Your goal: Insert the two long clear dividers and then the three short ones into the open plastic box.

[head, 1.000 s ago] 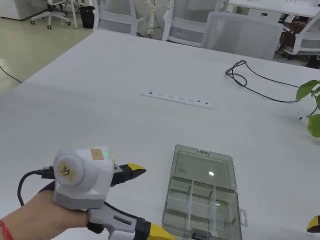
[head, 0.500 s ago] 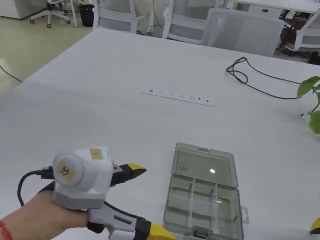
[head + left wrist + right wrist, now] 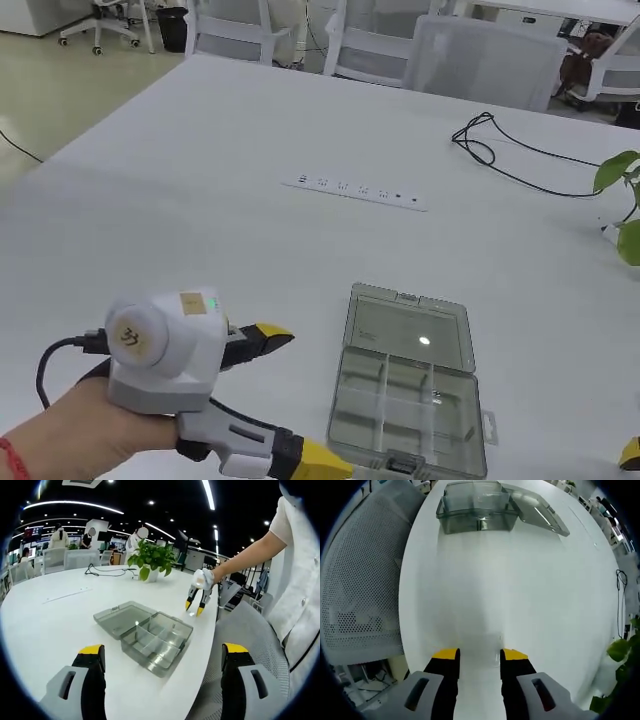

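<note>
1. Box (image 3: 405, 405) lies open on the table (image 3: 200, 180), with its lid (image 3: 410, 325) folded flat on the far side. Clear dividers (image 3: 384, 384) stand inside and split it into compartments; their count is unclear.
2. Left gripper (image 3: 161, 649), held in a hand (image 3: 80, 435): the jaws are spread wide and grip nothing. The box sits just ahead, framed between the two tips in the left gripper view, and is not touched.
3. Right gripper (image 3: 479, 654): the jaws are part open with a narrow gap and nothing gripped. They point down at bare table. The box is well ahead of them, by the table edge, with the lid on the side away from that edge.
4. In the left gripper view the right gripper hangs beyond the box, over the table edge. Its tips point down and are clear of the box.
5. Ahead of the left jaws, past the box, are a power strip (image 3: 355, 195), a looped black cable (image 3: 500, 160) and a leafy plant (image 3: 625, 200).
6. A mesh chair (image 3: 360, 580) is off the table edge, to the left of the right jaws in the right gripper view.
</note>
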A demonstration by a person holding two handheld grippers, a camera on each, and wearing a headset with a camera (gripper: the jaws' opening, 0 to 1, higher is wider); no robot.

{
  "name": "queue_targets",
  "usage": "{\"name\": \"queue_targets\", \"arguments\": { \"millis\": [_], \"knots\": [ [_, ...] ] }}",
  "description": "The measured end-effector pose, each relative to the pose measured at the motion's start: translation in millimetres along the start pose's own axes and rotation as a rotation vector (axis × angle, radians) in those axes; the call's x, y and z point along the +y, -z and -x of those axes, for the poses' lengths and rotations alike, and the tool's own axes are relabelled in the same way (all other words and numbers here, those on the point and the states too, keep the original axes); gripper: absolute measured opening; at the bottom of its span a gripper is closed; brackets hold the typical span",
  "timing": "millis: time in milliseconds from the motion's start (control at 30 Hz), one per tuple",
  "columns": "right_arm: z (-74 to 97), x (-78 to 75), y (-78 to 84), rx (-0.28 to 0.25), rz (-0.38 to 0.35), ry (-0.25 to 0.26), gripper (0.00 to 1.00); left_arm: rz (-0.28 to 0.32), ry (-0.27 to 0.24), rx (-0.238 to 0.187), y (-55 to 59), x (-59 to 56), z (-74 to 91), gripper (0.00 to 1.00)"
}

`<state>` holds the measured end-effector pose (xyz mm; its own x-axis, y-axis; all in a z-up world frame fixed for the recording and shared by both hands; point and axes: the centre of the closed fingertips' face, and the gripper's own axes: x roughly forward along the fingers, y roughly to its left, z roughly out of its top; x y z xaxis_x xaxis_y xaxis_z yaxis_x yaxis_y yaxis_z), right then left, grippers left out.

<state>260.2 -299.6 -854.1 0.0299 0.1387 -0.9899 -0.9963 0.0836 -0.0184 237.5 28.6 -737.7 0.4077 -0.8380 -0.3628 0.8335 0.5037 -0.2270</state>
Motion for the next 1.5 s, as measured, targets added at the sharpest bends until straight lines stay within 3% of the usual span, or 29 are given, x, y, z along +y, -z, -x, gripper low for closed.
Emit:
{"name": "queue_targets", "arguments": {
  "millis": [167, 367, 600, 700, 767, 833, 900, 967, 1067, 1233, 1500],
  "knots": [
    [13.2, -6.3, -15.7, -0.043, 0.000, 0.035, 0.33, 0.005, -0.005, -0.002, -0.5, 1.6, 0.9, 0.99],
    [42.4, -16.2, -56.4, -0.135, 0.025, 0.102, 0.33, 0.049, -0.011, -0.030, -7.2, 2.5, -0.1, 0.97],
    [81.6, -15.8, -125.4, -0.254, 0.095, 0.174, 0.33, 0.153, -0.012, -0.076, -25.9, 1.0, -6.3, 0.87],
    [91.5, -12.1, -147.9, -0.292, 0.103, 0.185, 0.33, 0.169, 0.000, -0.096, -33.5, -2.2, -10.8, 0.83],
    [99.6, -8.0, -168.6, -0.316, 0.130, 0.199, 0.33, 0.210, 0.019, -0.111, -40.9, -8.3, -16.7, 0.80],
    [104.1, -5.3, -181.6, -0.331, 0.138, 0.207, 0.33, 0.251, 0.027, -0.115, -44.8, -12.0, -20.9, 0.75],
    [108.2, -0.7, -195.6, -0.342, 0.154, 0.212, 0.33, 0.306, 0.063, -0.160, -55.5, -20.5, -25.3, 0.74],
    [112.2, 4.2, -208.6, -0.356, 0.168, 0.215, 0.33, 0.362, 0.064, -0.168, -59.0, -22.5, -29.7, 0.71],
    [117.7, 11.5, -226.1, -0.367, 0.194, 0.222, 0.33, 0.380, 0.076, -0.169, -60.2, -26.7, -35.8, 0.61],
    [124.8, 21.0, -246.3, -0.369, 0.236, 0.232, 0.33, 0.448, 0.091, -0.175, -62.1, -32.6, -42.9, 0.53],
    [128.6, 34.5, -268.1, -0.370, 0.304, 0.232, 0.33, 0.516, 0.120, -0.197, -66.3, -40.5, -49.2, 0.41]
  ]
}}
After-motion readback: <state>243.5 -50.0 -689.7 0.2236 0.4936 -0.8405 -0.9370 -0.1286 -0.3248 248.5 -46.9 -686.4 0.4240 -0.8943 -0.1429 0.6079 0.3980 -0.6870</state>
